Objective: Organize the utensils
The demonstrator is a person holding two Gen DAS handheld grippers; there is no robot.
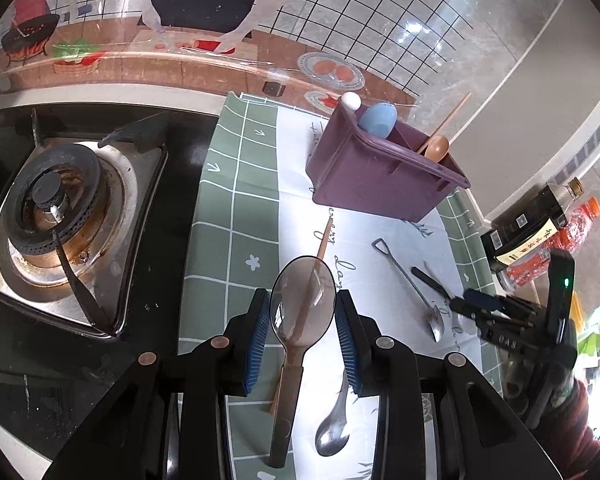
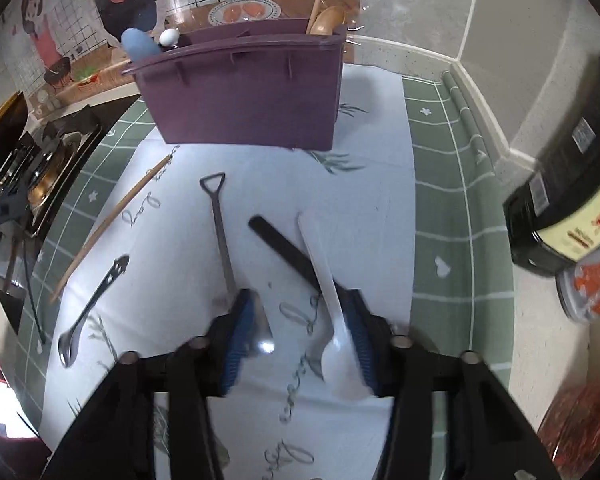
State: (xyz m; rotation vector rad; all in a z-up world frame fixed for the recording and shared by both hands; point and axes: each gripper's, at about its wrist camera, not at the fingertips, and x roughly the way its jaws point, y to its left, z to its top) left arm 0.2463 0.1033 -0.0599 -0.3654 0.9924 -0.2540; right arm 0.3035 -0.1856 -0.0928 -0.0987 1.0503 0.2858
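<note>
Left jaws: the left gripper (image 1: pixel 302 336) stands apart around a clear-bowled spoon (image 1: pixel 303 307); whether the pads press on it I cannot tell.
Right jaws: the right gripper (image 2: pixel 300 344) is parted and grasps nothing; a white plastic spoon (image 2: pixel 334 320) lies by its right pad, a shovel-handled metal spoon (image 2: pixel 224 236) by its left.
Landmark: a purple caddy (image 2: pixel 248 96) stands on the green-and-white cloth (image 2: pixel 452 200), already holding a wooden spoon (image 2: pixel 328 20), a blue utensil (image 2: pixel 138 46) and a white-knobbed one (image 2: pixel 169 36).
In front of the caddy: a black flat handle (image 2: pixel 280 246) crosses under the white spoon; a wooden chopstick (image 2: pixel 112 228) and a steel spoon (image 2: pixel 90 312) lie to its left.
Right of the caddy: a dark sauce bottle (image 2: pixel 560 216) and a red-labelled bottle (image 1: pixel 556 244).
Left wrist view only: a gas burner (image 1: pixel 56 208) left of the caddy, and a sleeve behind the right gripper.
Right wrist view only: the white spoon's full length.
</note>
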